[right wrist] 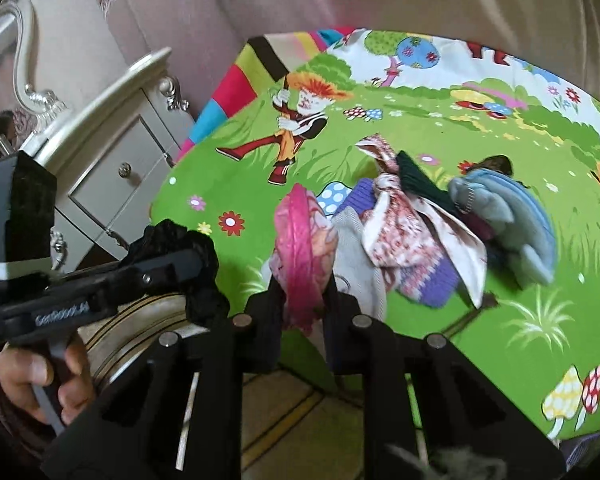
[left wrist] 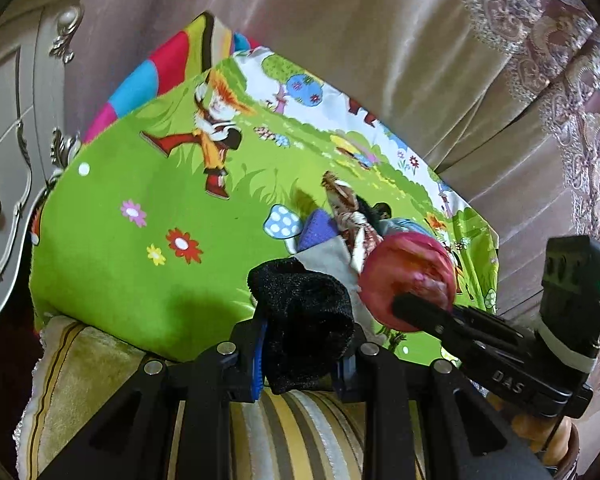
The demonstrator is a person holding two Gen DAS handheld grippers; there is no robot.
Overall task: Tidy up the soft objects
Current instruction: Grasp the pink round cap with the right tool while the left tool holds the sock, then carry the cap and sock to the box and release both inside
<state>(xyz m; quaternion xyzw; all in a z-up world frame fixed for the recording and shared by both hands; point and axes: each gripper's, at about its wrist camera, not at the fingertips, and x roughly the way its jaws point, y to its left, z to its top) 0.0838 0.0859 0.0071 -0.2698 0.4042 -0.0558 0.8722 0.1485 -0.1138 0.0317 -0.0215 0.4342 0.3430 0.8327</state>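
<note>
My left gripper is shut on a black fuzzy sock, held a little above the near edge of the green cartoon sheet. The right wrist view shows my right gripper shut on a pink patterned sock, lifted just left of the pile. That pile holds a grey sock, a floral cloth, a purple knit piece, a dark green sock and a light blue one. The two grippers are close side by side, with the left gripper and its black sock to the left.
A cream nightstand with drawers stands left of the bed. Beige curtains hang behind. A striped yellow cushion lies below the grippers. A hand grips the left tool's handle.
</note>
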